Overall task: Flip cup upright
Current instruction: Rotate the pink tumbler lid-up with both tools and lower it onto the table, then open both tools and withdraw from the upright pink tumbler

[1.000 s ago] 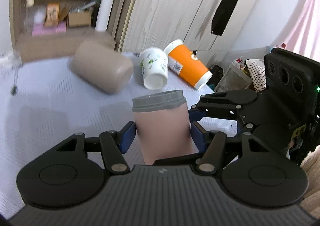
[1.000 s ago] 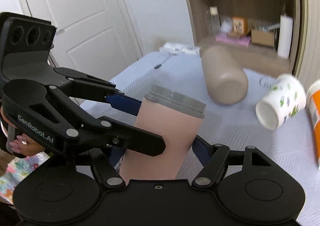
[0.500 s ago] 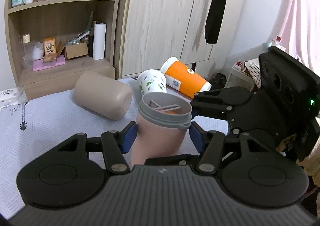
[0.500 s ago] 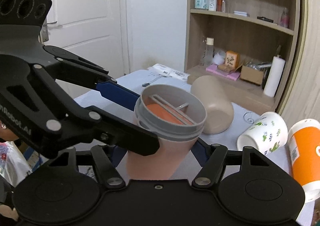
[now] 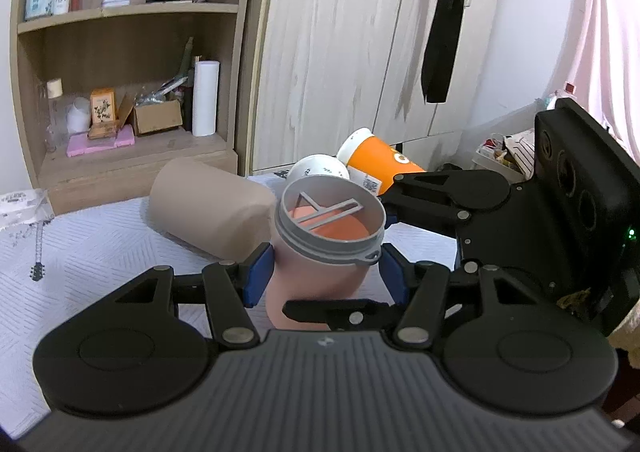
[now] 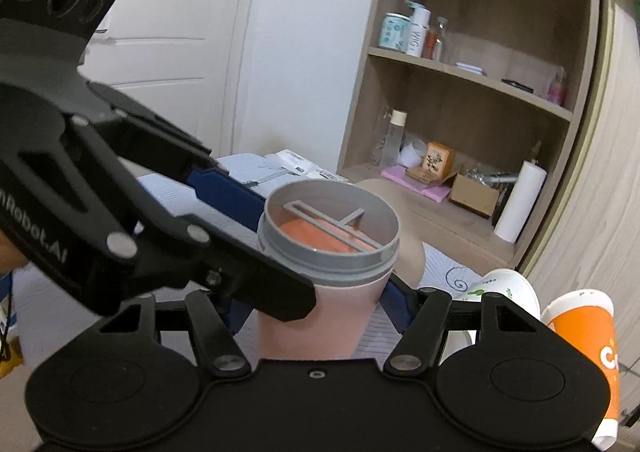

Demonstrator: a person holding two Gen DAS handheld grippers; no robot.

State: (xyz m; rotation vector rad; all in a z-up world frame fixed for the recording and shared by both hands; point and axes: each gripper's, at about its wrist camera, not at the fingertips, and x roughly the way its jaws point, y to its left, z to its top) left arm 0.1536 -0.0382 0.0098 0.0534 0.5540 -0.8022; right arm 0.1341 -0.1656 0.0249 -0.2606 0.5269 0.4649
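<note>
A pink cup (image 5: 316,276) with a grey threaded rim stands mouth up, tilted slightly, between both grippers. My left gripper (image 5: 324,272) is shut on the pink cup, its blue pads (image 5: 258,272) pressing its sides. My right gripper (image 6: 320,292) is shut on the same cup (image 6: 320,312) from the other side. Each gripper shows in the other's view. The cup's base and the surface under it are hidden.
A beige cup (image 5: 212,208), a white patterned cup (image 5: 318,168) and an orange paper cup (image 5: 380,164) lie on their sides on the white patterned tablecloth (image 5: 80,252). A wooden shelf (image 5: 120,92) and a wardrobe (image 5: 360,52) stand behind.
Both grippers have tilted with the pink cup: a second ago I saw its side and rim edge, now I look down into its open mouth. The view rose toward the shelf.
</note>
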